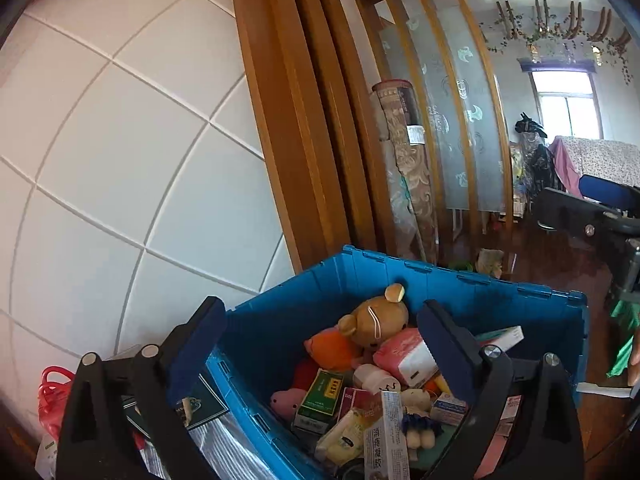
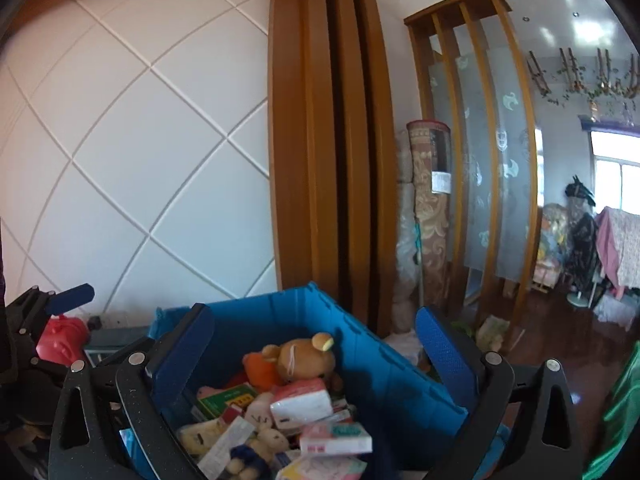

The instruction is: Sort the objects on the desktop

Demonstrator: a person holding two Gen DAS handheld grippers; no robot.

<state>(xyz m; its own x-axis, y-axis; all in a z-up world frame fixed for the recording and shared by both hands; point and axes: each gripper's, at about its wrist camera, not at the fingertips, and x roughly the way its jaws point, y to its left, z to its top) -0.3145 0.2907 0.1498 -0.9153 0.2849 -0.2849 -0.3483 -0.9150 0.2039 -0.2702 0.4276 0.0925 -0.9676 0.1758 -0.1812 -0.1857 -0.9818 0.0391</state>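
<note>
A blue plastic crate (image 1: pixel 460 276) (image 2: pixel 260 304) stands below both grippers, full of small objects. A brown plush bear (image 1: pixel 376 316) (image 2: pixel 304 358) lies on top next to an orange plush (image 1: pixel 330 350). Near them are a pink and white tissue pack (image 1: pixel 404 354) (image 2: pixel 302 402), a green box (image 1: pixel 322 394) and a long white ointment box (image 1: pixel 386 436). My left gripper (image 1: pixel 323 312) hangs open over the crate, nothing between its fingers. My right gripper (image 2: pixel 316 318) is open and empty above the same crate. A blue pad of the left gripper shows at the right wrist view's left edge.
A red plastic item (image 1: pixel 52 396) (image 2: pixel 60 340) sits left of the crate by the white tiled wall. Behind the crate rise a wooden pillar (image 1: pixel 288 120) and a rolled carpet (image 1: pixel 404 152). Dark wooden floor and a green cloth (image 1: pixel 624 332) lie to the right.
</note>
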